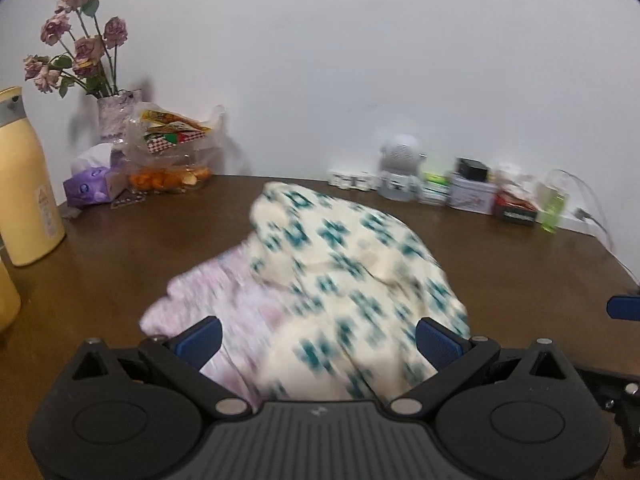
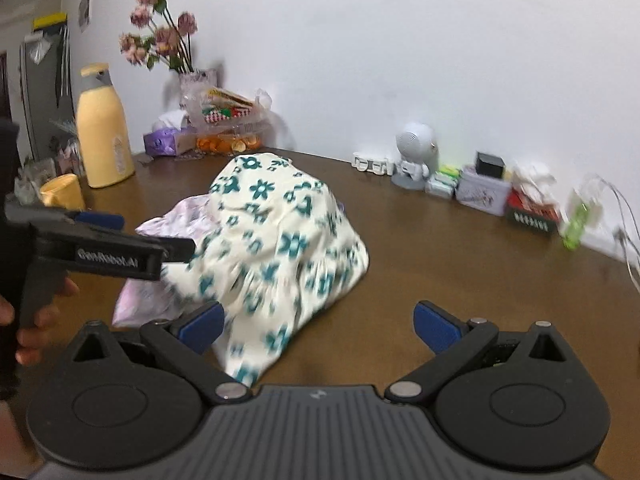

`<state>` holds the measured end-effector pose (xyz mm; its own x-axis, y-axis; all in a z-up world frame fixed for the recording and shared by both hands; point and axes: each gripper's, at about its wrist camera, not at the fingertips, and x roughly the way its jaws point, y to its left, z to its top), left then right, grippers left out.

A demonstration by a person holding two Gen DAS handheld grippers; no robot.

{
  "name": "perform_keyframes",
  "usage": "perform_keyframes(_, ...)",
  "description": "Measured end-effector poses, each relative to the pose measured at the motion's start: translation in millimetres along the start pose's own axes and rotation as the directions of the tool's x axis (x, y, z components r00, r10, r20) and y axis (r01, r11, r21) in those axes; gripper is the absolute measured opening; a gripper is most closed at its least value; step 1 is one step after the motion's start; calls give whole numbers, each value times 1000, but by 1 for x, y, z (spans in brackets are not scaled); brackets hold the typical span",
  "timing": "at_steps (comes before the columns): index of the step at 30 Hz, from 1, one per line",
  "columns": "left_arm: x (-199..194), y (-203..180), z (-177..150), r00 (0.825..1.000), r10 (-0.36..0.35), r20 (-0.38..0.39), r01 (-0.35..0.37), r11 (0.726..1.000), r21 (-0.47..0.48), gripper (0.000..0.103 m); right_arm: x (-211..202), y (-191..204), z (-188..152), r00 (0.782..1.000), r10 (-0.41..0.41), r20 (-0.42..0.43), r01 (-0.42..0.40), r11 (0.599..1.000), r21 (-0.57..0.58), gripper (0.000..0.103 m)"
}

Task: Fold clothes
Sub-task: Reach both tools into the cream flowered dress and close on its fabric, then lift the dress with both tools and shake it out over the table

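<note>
Left wrist view: left claw (image 1: 318, 340), jaws spread wide, nothing between the pads, hanging low over the table (image 1: 120, 248). Cream garment (image 1: 344, 264) with teal flowers, heaped and crumpled, runs from 6 o'clock up to 12 o'clock, straight ahead of the claw; its near hem falls inside the gap. Pink garment (image 1: 224, 304), partly under the cream one, spreads toward 9 o'clock. Blur hides the hems. A blue pad of the right claw (image 1: 622, 307) shows at 3 o'clock. Bottle (image 1: 26, 184) at 9 o'clock; vase (image 1: 116, 114) at 10 o'clock. Right wrist view: right claw (image 2: 318, 328), likewise released and empty. Cream garment (image 2: 276, 248) lies at 11 o'clock of it, its long axis from near-left to far-centre; only the lower corner reaches the left pad. Left claw (image 2: 120, 248) enters at 9 o'clock, tip at the heap's left flank. Judgement: the heap is unfolded; the left claw sits nearer and squarer to it.
</note>
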<state>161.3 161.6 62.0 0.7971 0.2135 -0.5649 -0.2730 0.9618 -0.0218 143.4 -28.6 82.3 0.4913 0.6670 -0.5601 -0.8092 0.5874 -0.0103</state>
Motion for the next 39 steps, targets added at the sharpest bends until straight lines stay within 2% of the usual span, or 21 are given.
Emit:
perform_keyframes(6, 70, 22, 60, 995, 86, -54, -86, 996, 7, 103, 83, 1, 47, 997, 0, -78, -3, 999, -34, 103)
perform_keyframes(10, 122, 32, 84, 987, 92, -135, -99, 994, -46, 103, 133, -1, 60, 988, 1, -151, -1, 1000, -3, 102)
perform_keyframes(12, 143, 37, 91, 982, 72, -175, -88, 992, -88, 101, 150, -1, 64, 986, -5, -166, 6, 1000, 8, 96)
perform_keyframes(14, 159, 41, 95, 977, 44, -206, -71, 990, -122, 100, 162, 0, 66, 983, -21, -181, 20, 1000, -6, 85)
perform_keyframes(15, 167, 42, 97, 976, 29, -218, -59, 989, -135, 96, 167, 1, 67, 981, -26, -193, 25, 1000, -10, 82)
perform_keyframes(16, 170, 42, 97, 975, 13, -220, -45, 989, -140, 93, 172, 2, 67, 977, -28, -209, 26, 1000, -11, 74)
perform_keyframes(17, 171, 41, 98, 976, -2, -218, -29, 990, -140, 88, 175, 2, 68, 975, -19, -221, 18, 1000, -8, 65)
perform_keyframes(18, 171, 39, 98, 976, -17, -217, -14, 990, -139, 78, 176, 2, 68, 974, 3, -227, -4, 1000, -5, 59)
perform_keyframes(19, 172, 38, 99, 976, -32, -215, 2, 990, -138, 72, 177, 3, 67, 973, 23, -230, -25, 1000, -6, 44)
perform_keyframes(20, 172, 37, 100, 976, -47, -213, 17, 990, -138, 57, 177, 5, 67, 972, 38, -233, -42, 999, -9, 29)
perform_keyframes(21, 173, 36, 101, 975, -62, -212, 33, 990, -137, 39, 177, 6, 68, 971, 47, -235, -52, 999, -13, 24)
perform_keyframes(22, 173, 34, 102, 975, -77, -210, 48, 990, -136, 31, 177, 7, 68, 971, 49, -233, -55, 998, -19, 16)
perform_keyframes(23, 174, 33, 103, 974, -92, -209, 64, 989, -135, 17, 175, 7, 69, 973, 51, -225, -58, 998, -24, 9)
perform_keyframes(24, 174, 32, 104, 973, -106, -206, 79, 988, -135, 13, 172, 6, 70, 975, 54, -216, -62, 998, -26, 6)
perform_keyframes(27, 151, 26, 112, 980, -142, -137, 125, 984, -128, 10, 159, -1, 75, 982, 45, -184, -51, 998, -26, 3)
perform_keyframes(31, 109, 10, 131, 975, -218, -40, 214, 973, -85, 10, 115, -27, 92, 996, 9, -88, -10, 1000, -11, 2)
perform_keyframes(35, 50, -19, 144, 939, -338, 59, 340, 940, -21, 10, 50, -58, 110, 998, -56, 33, 57, 998, -4, 2)
perform_keyframes(36, 34, -29, 145, 927, -366, 83, 367, 930, 9, 10, 32, -65, 112, 996, -75, 55, 76, 997, -14, 2)
perform_keyframes(39, -9, -68, 123, 905, -413, 105, 396, 906, 153, 10, -17, -83, 108, 986, -133, 102, 140, 988, -66, 2)
